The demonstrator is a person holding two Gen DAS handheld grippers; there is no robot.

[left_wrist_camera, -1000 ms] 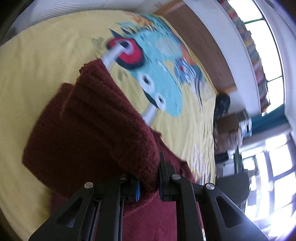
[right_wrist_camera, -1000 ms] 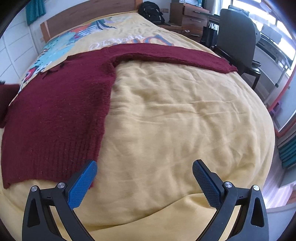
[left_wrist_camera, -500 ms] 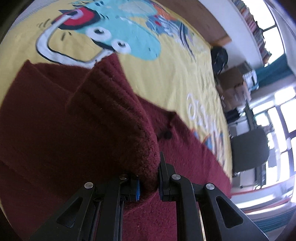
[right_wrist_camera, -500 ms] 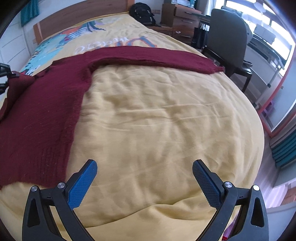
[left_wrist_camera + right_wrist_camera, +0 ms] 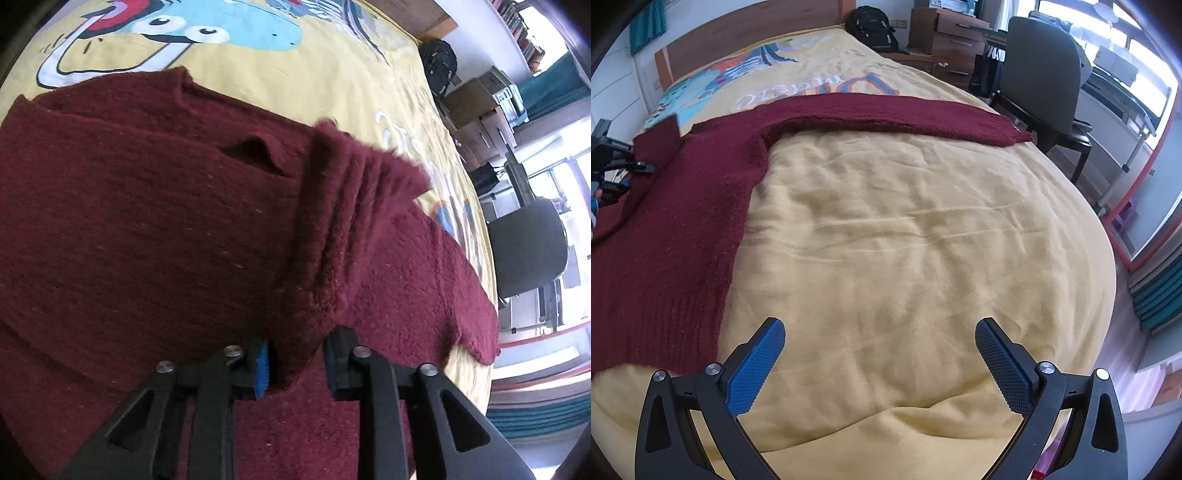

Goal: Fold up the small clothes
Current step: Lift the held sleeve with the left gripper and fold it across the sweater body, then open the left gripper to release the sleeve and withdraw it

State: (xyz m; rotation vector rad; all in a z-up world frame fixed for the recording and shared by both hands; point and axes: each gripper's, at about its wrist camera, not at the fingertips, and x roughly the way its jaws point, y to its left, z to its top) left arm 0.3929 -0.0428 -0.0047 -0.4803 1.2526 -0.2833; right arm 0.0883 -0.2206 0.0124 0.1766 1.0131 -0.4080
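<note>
The dark red sweater (image 5: pixel 147 229) lies spread on the bed (image 5: pixel 905 240), on top of a yellow blanket (image 5: pixel 886 258). It is thick and fuzzy, with ribbed knitting at the edges. One sleeve (image 5: pixel 894 114) stretches flat across the blanket toward the far side of the bed. The other sleeve's ribbed end (image 5: pixel 343 206) is lifted up and held over the body of the sweater, so it hides part of the cloth under it. The bottom and the left part of the sweater run out of the right wrist view, so its whole shape cannot be seen. A small dark slit (image 5: pixel 255 155) near the neck is hard to make out.

The left gripper (image 5: pixel 297 363) is clamped on that lifted sleeve end, with the thick wool squeezed between its two fingers. Its blue pad (image 5: pixel 262 369) only just peeks out beside the wool. In the right wrist view this gripper shows only as a small dark bit at the left edge.

The right gripper (image 5: pixel 879 362) hangs over bare yellow blanket, with its fingers spread wide and nothing between them. The sweater's ribbed hem (image 5: pixel 665 317) is just beside its left finger, not touching.

At the head of the bed the blanket has a bright cartoon picture (image 5: pixel 207 26). Past the bed stand a dark chair (image 5: pixel 1041 85), a black backpack (image 5: pixel 871 26) and wooden drawers (image 5: pixel 945 37).
</note>
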